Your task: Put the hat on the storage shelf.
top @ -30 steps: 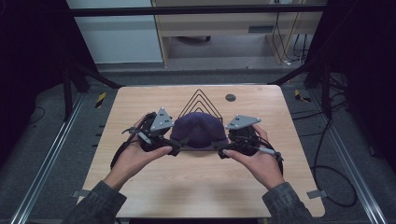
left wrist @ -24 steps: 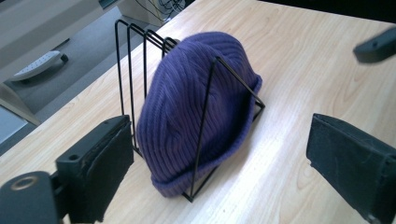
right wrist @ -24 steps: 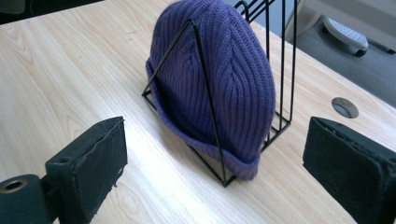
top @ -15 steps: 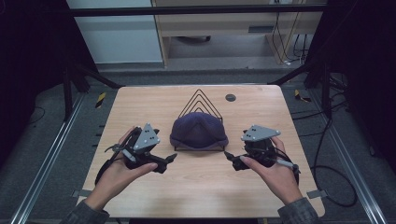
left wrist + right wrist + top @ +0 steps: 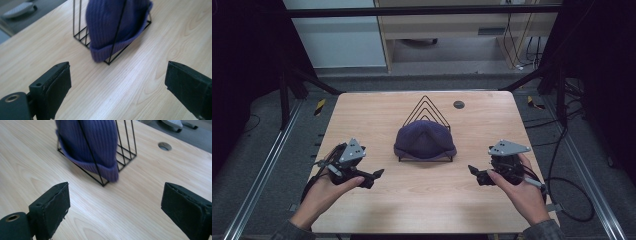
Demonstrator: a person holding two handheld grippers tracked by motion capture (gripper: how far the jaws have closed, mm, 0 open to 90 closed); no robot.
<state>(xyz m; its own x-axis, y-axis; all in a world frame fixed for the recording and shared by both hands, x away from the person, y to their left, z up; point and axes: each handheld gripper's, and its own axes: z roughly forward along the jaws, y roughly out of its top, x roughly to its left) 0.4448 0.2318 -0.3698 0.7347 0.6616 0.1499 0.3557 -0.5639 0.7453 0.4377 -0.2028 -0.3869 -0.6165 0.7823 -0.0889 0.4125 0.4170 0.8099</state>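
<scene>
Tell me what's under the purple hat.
The hat sits in a black wire rack, whose base wires show at its brim. The table directly beneath is covered.

The top of the purple hat (image 5: 117, 27) is cut off by the upper edge in the left gripper view, and in the right gripper view too. The hat hides much of the black wire rack (image 5: 426, 111) behind it. The small round dark spot (image 5: 458, 104) on the table (image 5: 362, 115) is too tiny to make out from above. The person's arms are cut off at the bottom edge.
</scene>
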